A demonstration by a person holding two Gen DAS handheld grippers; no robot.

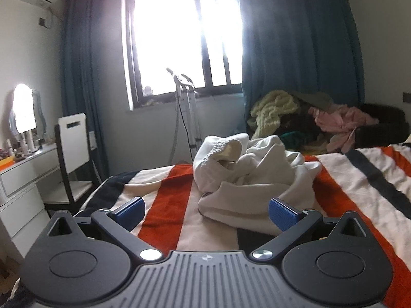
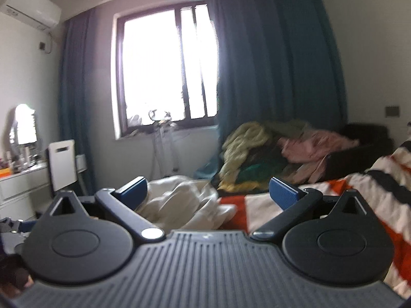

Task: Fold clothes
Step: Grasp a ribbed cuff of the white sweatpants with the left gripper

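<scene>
Left wrist view: left gripper (image 1: 206,211) fingers spread, empty; crumpled white garment (image 1: 251,177) on striped bedspread (image 1: 359,179) just ahead, right of centre, no clear long axis. Right gripper (image 2: 208,192) spread, empty; garment ahead-left. Left looks nearer.

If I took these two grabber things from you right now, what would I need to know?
Left gripper: jaws wide open, holding nothing, close in front of the white garment.
Right gripper: jaws wide open, empty too.
The white garment lies crumpled on the striped bedspread. More clothes sit in a pile by the curtain.
Done: nothing visibly folded.
Left: probably grasp the white garment, spread it flat, fold it.
</scene>
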